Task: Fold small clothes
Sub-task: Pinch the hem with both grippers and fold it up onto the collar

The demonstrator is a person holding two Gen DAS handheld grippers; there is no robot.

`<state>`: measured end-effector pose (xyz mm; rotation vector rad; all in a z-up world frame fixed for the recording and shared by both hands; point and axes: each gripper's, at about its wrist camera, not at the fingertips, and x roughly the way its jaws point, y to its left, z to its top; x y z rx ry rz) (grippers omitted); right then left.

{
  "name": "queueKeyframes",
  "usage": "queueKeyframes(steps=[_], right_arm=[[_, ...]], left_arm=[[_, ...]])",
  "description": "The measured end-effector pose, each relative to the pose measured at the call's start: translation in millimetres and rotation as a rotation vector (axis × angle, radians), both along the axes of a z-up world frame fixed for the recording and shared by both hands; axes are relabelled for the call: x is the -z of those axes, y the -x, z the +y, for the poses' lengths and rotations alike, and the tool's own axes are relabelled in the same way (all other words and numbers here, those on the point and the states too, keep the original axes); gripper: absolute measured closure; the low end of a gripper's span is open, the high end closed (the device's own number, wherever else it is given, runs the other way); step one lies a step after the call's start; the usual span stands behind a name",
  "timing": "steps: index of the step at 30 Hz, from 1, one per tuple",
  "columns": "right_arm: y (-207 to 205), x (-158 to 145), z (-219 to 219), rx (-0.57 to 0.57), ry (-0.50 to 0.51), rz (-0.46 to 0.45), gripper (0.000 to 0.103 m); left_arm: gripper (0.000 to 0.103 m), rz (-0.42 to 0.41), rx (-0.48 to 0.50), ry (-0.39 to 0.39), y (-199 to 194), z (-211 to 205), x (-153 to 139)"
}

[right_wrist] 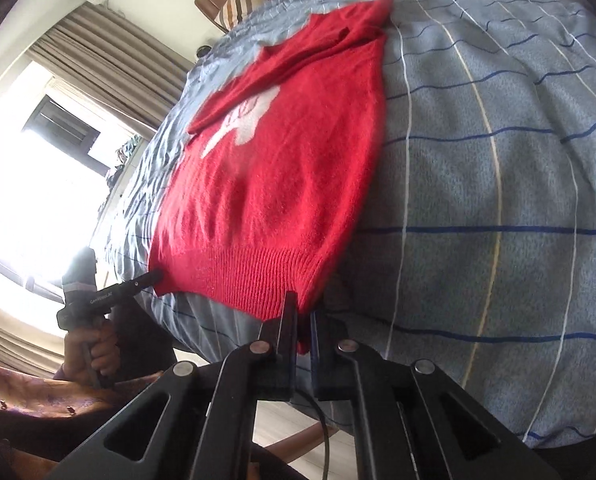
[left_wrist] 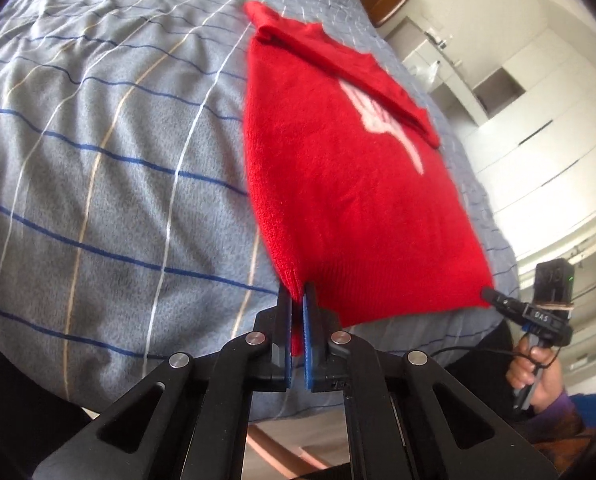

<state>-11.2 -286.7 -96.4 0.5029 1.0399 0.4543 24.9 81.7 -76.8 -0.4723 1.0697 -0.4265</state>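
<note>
Now: red sweater [left_wrist: 337, 168] hem corners (ribbed) | pinched inside both jaws

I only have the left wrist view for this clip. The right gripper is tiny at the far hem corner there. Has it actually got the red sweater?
Observer: Yes. In the right wrist view the right gripper has its jaws shut on a corner of the red sweater, right at the ribbed hem.
Operator: Anything at the head of the bed beyond the sweater?
Observer: A striped pillow sits against the wooden headboard.
Operator: What lies on the left gripper's side of the room?
Observer: A bright window with brown curtains, behind the left gripper.
</note>
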Motion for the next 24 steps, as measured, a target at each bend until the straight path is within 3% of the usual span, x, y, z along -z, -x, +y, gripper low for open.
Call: queueKeyframes(steps=[5,10,16,21,23,24], right_arm=[[-32,-31,-11,0.066,-0.098,-0.123,0.098],[-120,-56,-21,0.136,-0.079,-0.252,0.098],[-253,-52,-20,0.197,-0.049,-0.266,0.098],[-337,-31,-24,0.268,-0.033,-0.222,0.098],[-356,-20,-24,0.286,-0.048,-0.209,0.096],[-361,-15,-25,0.307,-0.04,-0.198,0.093]], left_arm=[[0.101,-0.101,-0.043,0.135,-40,12,-38],[0.101,-0.168,-0.08,0.12,-143,8,-51],[0.101,-0.165,-0.144,0.024,-273,-5,-47],[0.1,-0.141,-0.196,-0.087,-342,-18,-32],[0.094,-0.147,-0.222,-0.143,-357,-20,-27],[0.084,-0.138,-0.246,-0.173,-364,-18,-25]])
